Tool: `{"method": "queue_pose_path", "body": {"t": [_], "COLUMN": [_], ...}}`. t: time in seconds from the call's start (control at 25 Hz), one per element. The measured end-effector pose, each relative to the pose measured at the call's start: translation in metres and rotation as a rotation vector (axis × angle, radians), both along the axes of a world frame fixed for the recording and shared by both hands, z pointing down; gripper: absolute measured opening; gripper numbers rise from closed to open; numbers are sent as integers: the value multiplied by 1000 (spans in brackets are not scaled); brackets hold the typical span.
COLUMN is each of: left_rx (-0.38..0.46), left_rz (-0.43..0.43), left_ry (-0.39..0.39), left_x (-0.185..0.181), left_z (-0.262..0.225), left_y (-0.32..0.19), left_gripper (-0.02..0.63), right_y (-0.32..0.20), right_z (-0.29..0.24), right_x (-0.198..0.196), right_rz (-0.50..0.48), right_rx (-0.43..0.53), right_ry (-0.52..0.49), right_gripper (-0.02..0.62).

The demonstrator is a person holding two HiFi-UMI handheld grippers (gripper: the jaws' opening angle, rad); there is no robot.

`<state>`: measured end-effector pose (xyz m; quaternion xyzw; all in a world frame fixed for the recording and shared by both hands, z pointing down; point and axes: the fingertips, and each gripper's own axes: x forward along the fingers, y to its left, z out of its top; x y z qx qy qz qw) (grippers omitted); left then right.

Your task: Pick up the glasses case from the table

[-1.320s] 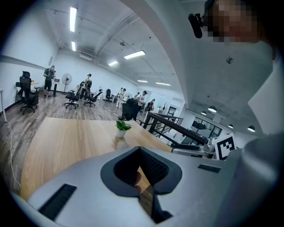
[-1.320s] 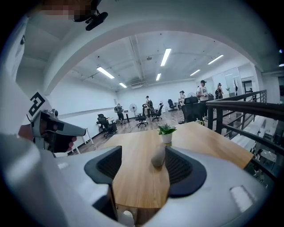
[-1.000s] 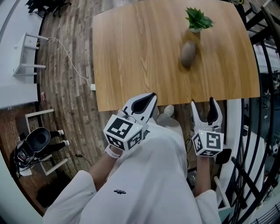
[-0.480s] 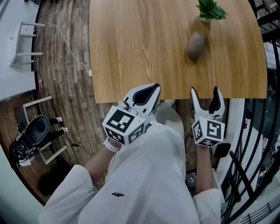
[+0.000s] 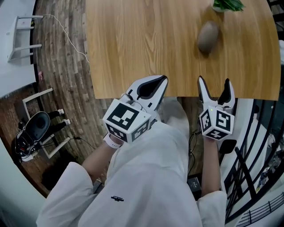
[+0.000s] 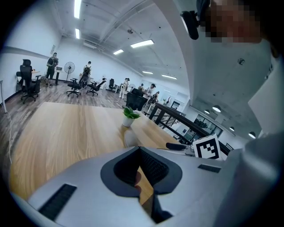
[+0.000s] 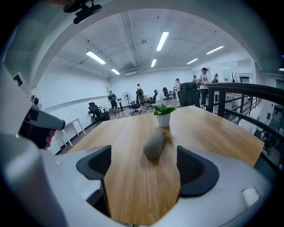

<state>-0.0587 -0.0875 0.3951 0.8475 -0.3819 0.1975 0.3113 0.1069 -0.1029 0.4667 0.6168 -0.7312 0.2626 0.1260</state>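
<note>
Approach step, nothing grasped yet. The glasses case (image 5: pixel 207 37) lies on the wooden surface (image 5: pixel 142 44), well apart from both grippers, with a potted plant (image 5: pixel 226 4) just beside it at 1 o'clock. The right gripper (image 5: pixel 214 83) hovers at the near edge with the case at its 12 o'clock; its fingers are spread and opening, with nothing between them. The left gripper (image 5: pixel 160 81) sits at its 9 o'clock, fingers pressed together, empty. Likely next: carry the right gripper forward and down until its fingers straddle the case, then close.

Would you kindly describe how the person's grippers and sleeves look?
The left gripper and right gripper have white shells and black ribbed pads; each carries a cube of black-and-white square markers. The person wears a loose white top.
</note>
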Motion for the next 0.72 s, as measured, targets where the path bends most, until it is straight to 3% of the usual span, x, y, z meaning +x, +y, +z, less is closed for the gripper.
{"method": "queue_pose_path", "body": {"t": [0.52,0.72], "left_rx": [-19,-40], "left_rz": [10,22], "left_ry": [-10,-17], "left_x": [7,8], "left_z": [43,59], "left_y": [-26,-33], "left_gripper": [2,2], "right_y": [-44,-60], "right_z": [46,66], "right_x": [-9,-13], "right_rz": [33,47], "right_rx": [-9,-31], "right_ry": [-18,-23], "right_gripper": [462,500]}}
